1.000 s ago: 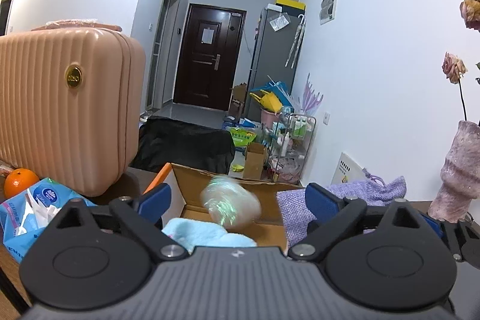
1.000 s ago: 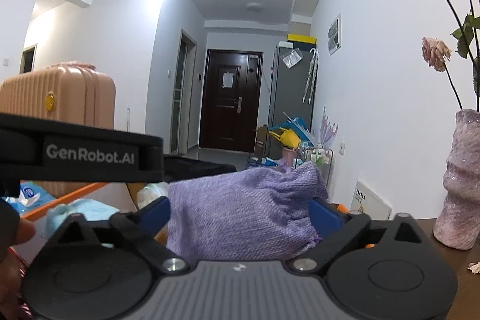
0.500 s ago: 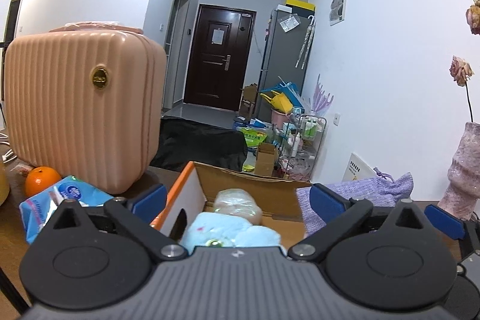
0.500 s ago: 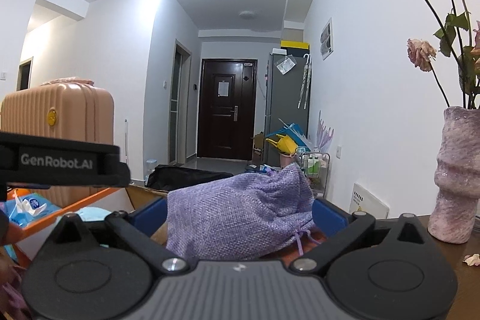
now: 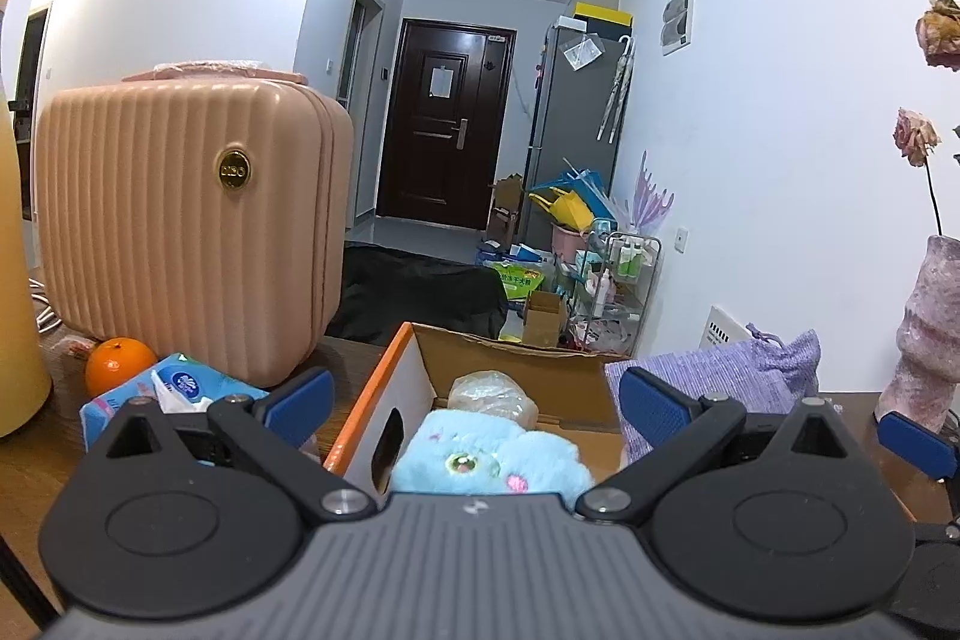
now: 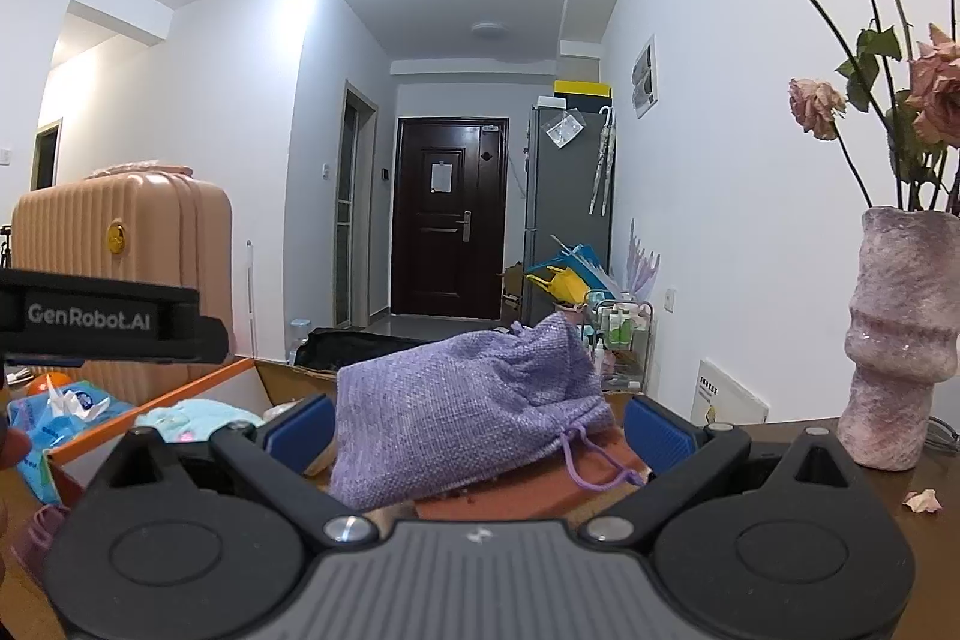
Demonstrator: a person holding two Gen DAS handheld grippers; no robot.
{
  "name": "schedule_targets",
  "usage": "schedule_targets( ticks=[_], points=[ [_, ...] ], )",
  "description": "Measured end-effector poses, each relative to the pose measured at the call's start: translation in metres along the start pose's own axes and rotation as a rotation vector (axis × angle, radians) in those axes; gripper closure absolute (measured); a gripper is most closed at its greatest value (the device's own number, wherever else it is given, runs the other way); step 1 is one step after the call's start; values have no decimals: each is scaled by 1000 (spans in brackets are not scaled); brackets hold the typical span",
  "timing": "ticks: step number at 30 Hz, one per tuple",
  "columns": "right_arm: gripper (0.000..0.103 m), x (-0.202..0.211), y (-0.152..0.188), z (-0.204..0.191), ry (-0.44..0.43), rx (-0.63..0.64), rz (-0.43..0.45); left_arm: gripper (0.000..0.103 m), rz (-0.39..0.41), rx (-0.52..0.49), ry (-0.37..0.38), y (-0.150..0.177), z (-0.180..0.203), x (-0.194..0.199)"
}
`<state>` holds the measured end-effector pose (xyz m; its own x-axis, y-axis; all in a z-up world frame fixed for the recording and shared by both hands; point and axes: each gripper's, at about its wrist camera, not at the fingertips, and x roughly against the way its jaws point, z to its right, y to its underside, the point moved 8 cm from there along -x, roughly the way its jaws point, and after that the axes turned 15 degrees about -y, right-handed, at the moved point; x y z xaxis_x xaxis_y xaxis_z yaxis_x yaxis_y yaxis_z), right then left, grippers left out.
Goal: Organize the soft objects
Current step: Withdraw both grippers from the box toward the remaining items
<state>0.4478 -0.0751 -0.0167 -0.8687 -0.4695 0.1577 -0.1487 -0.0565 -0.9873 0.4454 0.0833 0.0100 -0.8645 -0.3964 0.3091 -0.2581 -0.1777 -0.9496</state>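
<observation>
You're in a lived-in home | hallway ends at a dark entrance door point(image 5: 447, 130) | grey fridge point(image 5: 573, 130) beside it, umbrellas hung on its side | toiletries cart point(image 5: 618, 280) against the right wall | pink suitcase point(image 5: 186, 220) near your counter's left edge | dried roses in a vase point(image 6: 900, 352) at its right edge

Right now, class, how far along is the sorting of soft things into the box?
Done: a blue plush and a clear wrapped bundle lie in the box.

In hand: nothing. The left gripper is open above the box; the right gripper is open around the purple pouch, not yet closed on it.

Left: the pouch, lying by the box's right edge.
</observation>
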Motion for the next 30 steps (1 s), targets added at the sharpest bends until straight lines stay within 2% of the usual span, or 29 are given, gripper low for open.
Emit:
schedule_targets(
  ticks=[30],
  points=[
    [0,85,15,-21,10,-5,-23,0,-5,-37,-11,24,-40,65]
  ],
)
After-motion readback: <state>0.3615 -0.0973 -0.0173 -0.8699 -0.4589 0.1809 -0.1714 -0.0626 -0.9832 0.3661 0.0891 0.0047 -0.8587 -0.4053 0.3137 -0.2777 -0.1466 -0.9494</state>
